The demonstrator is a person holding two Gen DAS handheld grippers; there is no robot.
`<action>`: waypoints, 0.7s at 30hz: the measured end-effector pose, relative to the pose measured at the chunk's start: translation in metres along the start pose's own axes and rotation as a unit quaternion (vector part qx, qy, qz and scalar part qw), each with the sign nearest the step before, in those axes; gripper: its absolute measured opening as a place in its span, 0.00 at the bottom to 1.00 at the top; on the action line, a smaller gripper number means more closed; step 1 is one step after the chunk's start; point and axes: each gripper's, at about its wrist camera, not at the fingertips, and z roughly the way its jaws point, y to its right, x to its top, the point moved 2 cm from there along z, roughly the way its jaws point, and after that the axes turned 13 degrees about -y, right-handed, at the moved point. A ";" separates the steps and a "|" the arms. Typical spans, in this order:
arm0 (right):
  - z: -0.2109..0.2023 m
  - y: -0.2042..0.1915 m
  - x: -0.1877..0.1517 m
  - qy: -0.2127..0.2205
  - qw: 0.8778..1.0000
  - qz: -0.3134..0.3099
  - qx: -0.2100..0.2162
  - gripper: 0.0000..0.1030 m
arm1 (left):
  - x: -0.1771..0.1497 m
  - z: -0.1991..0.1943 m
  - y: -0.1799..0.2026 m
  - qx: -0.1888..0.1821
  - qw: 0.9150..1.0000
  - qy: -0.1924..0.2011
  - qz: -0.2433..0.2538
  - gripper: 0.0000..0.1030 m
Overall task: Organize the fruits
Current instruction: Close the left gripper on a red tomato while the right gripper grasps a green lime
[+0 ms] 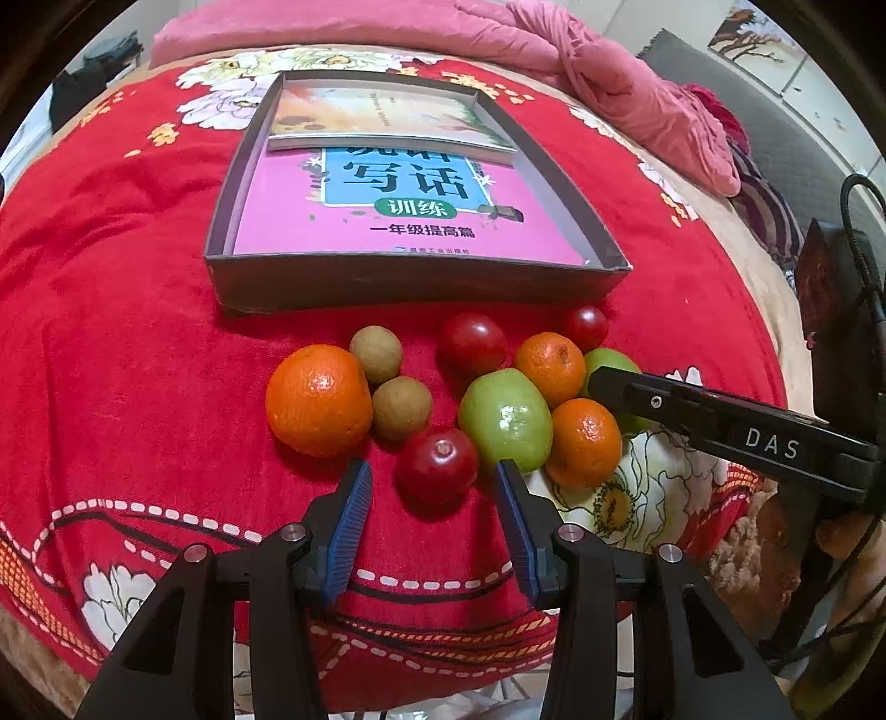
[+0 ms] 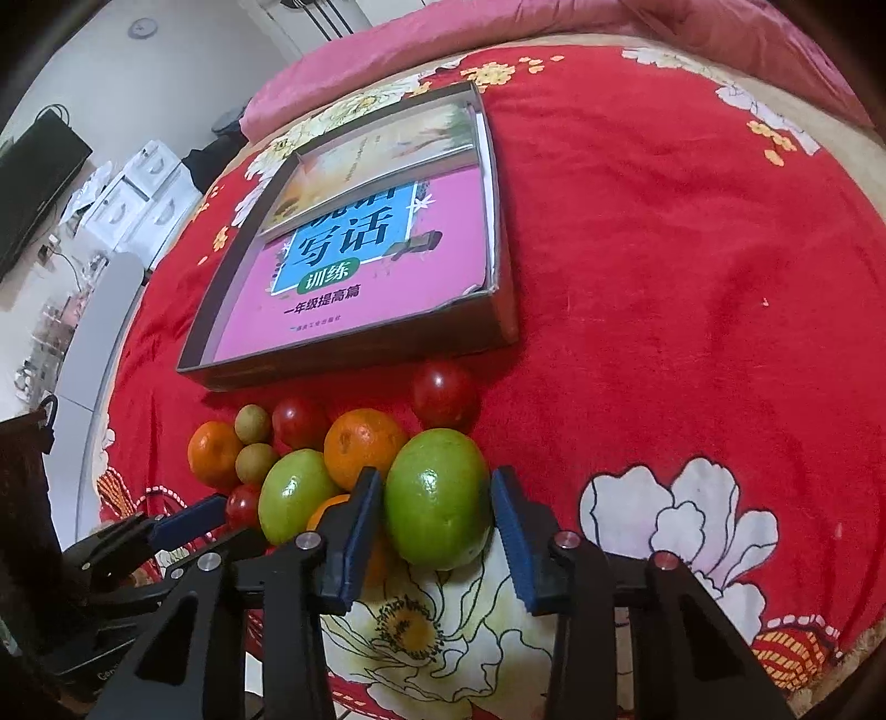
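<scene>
A pile of fruit lies on the red flowered blanket in front of a shallow dark box [image 1: 410, 279]. In the left wrist view my left gripper [image 1: 434, 484] is open, its blue pads on either side of a small red fruit [image 1: 437, 464]. A large orange [image 1: 318, 400], two brown longans [image 1: 376, 353] and a green fruit [image 1: 506, 420] lie around it. In the right wrist view my right gripper [image 2: 437, 507] is open around another green fruit [image 2: 437, 498], pads close to its sides. The right gripper also shows in the left wrist view [image 1: 720, 423].
The box [image 2: 354, 354] holds a pink book [image 1: 410, 213] and a second book [image 1: 382, 119] on top of it. A pink quilt [image 1: 554, 50] is bunched behind. The bed edge with furniture [image 2: 127, 194] is to the left. Open blanket lies to the right of the fruit.
</scene>
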 end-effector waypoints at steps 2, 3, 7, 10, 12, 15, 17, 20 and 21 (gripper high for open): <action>0.002 0.001 0.001 -0.004 1.000 0.000 -0.001 0.40 | 0.001 0.001 -0.001 -0.003 1.000 0.001 -0.001 0.46; 0.002 0.003 0.001 -0.006 1.000 0.002 -0.001 0.40 | 0.001 0.001 -0.001 -0.006 1.000 0.001 -0.002 0.46; 0.004 0.006 0.002 -0.009 1.000 0.007 0.008 0.41 | 0.001 0.003 -0.003 -0.016 1.000 0.000 -0.003 0.43; 0.003 0.006 0.000 -0.006 1.000 0.003 0.008 0.41 | 0.001 0.004 -0.001 -0.030 1.000 -0.001 0.003 0.35; 0.001 0.006 -0.001 0.001 1.000 0.002 0.012 0.40 | 0.001 0.004 0.000 -0.030 1.000 0.000 0.008 0.35; -0.004 0.010 -0.005 0.008 1.000 0.006 0.025 0.40 | 0.002 0.005 -0.002 -0.037 0.999 0.001 0.009 0.35; -0.007 0.012 -0.007 0.014 1.000 0.004 0.023 0.40 | 0.002 0.004 -0.002 -0.036 0.999 0.002 0.010 0.33; -0.010 0.008 -0.010 0.025 1.000 -0.009 0.007 0.40 | 0.002 0.000 -0.004 -0.036 0.999 0.003 0.009 0.31; -0.012 0.006 -0.011 0.031 0.999 -0.015 0.002 0.40 | 0.002 -0.002 -0.004 -0.037 0.999 0.005 0.008 0.31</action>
